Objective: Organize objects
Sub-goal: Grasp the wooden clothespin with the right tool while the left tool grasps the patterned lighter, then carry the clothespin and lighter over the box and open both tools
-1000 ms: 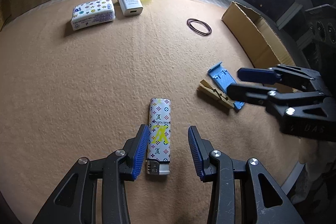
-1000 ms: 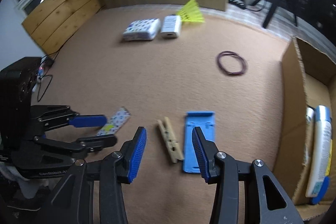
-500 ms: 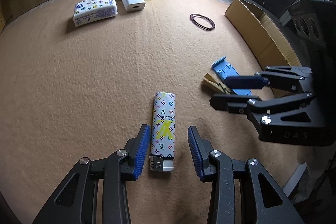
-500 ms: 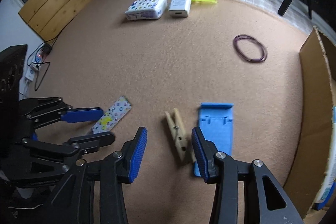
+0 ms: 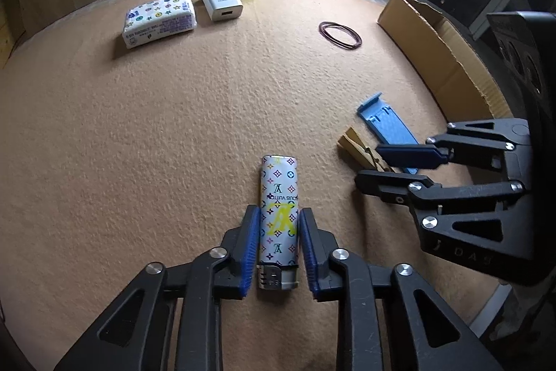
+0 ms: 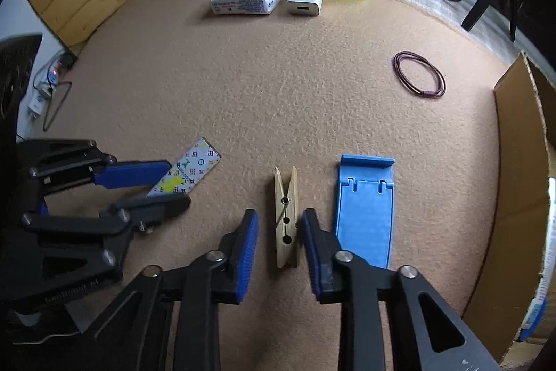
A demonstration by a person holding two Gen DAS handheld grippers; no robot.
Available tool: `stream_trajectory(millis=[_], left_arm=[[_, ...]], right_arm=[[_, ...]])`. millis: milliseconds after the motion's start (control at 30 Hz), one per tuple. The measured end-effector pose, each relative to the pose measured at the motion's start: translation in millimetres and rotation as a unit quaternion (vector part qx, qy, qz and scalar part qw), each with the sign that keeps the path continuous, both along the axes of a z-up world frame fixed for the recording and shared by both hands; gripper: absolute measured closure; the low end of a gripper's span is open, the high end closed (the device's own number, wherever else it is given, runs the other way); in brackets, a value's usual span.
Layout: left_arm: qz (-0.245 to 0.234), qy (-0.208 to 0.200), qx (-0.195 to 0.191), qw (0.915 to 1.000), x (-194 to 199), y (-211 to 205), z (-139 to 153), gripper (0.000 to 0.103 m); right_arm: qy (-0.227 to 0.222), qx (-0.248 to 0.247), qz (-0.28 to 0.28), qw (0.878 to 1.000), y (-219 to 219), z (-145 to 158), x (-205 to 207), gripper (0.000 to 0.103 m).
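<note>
Left gripper jaws just narrowed onto patterned lighter, right gripper jaws narrowed around wooden clothespin, small gaps remaining; lifts likely next.

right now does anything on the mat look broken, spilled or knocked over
Nothing stands out. The lighter, clothespin and blue phone stand lie flat and whole on the mat; the cardboard box has a ragged edge, nothing more.
</note>
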State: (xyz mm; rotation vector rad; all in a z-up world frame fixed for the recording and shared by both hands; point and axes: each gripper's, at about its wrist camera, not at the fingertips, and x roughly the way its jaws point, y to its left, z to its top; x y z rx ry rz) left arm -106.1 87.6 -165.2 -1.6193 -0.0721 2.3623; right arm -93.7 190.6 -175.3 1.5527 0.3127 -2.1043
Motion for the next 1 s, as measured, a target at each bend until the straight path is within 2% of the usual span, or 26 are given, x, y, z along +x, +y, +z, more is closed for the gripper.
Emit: stream_trajectory(millis=[100, 533, 700, 867, 1000], left_arm=[[-0.002, 0.003, -0.004, 1.0, -0.1, 0.9, 0.9, 0.078], [0.015, 0.002, 0.005, 0.9999, 3.0, -1.7, 1.1, 0.078], [0.021, 0.009, -0.005, 0.9997, 2.5, 1.7, 0.3, 0.078], [0.013, 0.022, -0.03, 0.9992, 2.8, 9.4, 1.0, 0.078], [0.027, 0.016, -0.014, 0.9994, -0.7, 5.5, 2.6, 0.078]], right_arm=[[-0.003, -0.003, -0.008, 1.0, 2.2, -0.2, -1.4, 0.092], [-0.003, -0.034, -0.039, 0.999, 31.3, 12.7, 7.8, 0.092], [0.003, -0.05, -0.053, 0.997, 46.5, 23.9, 11.7, 0.092], [0.014, -0.063, -0.071, 0.995, 64.8, 36.3, 13.7, 0.092], [0.026, -0.073, -0.093, 0.993, 89.6, 48.0, 16.5, 0.092]])
